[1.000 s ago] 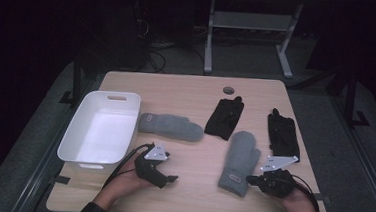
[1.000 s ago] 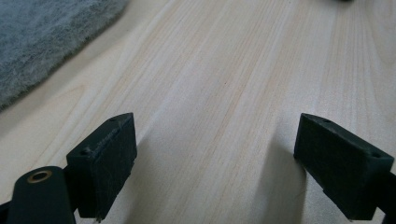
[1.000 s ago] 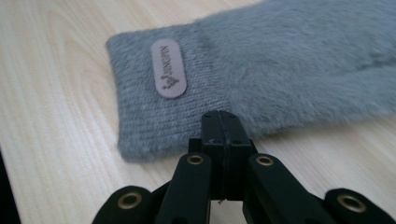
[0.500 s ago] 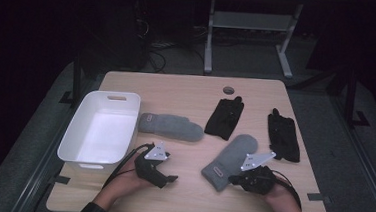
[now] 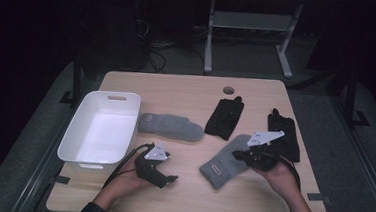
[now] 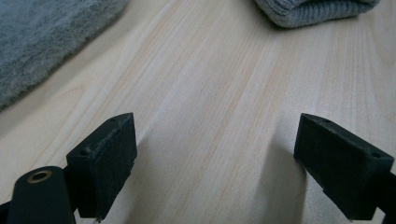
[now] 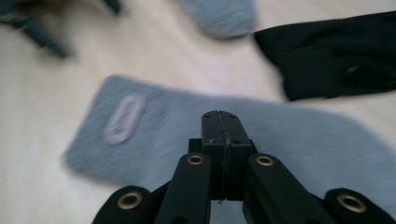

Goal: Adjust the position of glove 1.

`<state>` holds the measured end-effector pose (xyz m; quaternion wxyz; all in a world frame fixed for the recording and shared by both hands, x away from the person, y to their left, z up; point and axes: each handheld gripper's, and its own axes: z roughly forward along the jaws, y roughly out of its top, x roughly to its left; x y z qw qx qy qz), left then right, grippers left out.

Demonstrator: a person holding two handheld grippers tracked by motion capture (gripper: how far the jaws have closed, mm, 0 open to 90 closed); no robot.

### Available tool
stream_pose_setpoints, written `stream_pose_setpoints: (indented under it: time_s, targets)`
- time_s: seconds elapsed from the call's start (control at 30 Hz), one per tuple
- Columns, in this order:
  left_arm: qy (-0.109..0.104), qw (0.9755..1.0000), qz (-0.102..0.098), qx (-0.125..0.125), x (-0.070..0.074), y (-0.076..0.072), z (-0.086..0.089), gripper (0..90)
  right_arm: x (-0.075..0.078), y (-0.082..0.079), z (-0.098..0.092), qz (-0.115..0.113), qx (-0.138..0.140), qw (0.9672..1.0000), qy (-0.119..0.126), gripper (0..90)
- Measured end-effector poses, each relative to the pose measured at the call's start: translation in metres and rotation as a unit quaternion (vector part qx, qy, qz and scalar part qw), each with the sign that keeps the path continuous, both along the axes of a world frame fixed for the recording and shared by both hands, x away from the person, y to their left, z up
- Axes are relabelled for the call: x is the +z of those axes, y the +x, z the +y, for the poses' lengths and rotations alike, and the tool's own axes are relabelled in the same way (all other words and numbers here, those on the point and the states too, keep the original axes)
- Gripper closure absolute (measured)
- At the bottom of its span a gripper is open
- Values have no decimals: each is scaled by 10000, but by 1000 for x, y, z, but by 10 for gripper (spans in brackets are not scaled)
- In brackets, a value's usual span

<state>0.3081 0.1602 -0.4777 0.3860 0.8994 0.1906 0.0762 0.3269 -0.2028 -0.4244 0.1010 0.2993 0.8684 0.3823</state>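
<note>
Since the earlier frame, the grey mitten [image 5: 230, 160] has been dragged by the right tool [image 5: 248, 155] toward the white bin [image 5: 100, 130] and swung so that its cuff now points at the front edge of the tabletop [image 5: 187, 88], right of the bin and near the second grey mitten [image 5: 170, 126]. It is judged light, soft and limp, best pinched at the fingertip end or cuff. The right tool is clamped on its fabric; the left tool [image 5: 170, 179], right of the bin, is spread apart and empty
</note>
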Motion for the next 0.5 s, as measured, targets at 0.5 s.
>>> stream_pose_setpoints:
  time_s: [0.5]
  targets:
    - [14, 10000, 9, -3, 0, 0, 0, 122, -29, 21, 24, 358, 162, 9981, -477, 900]
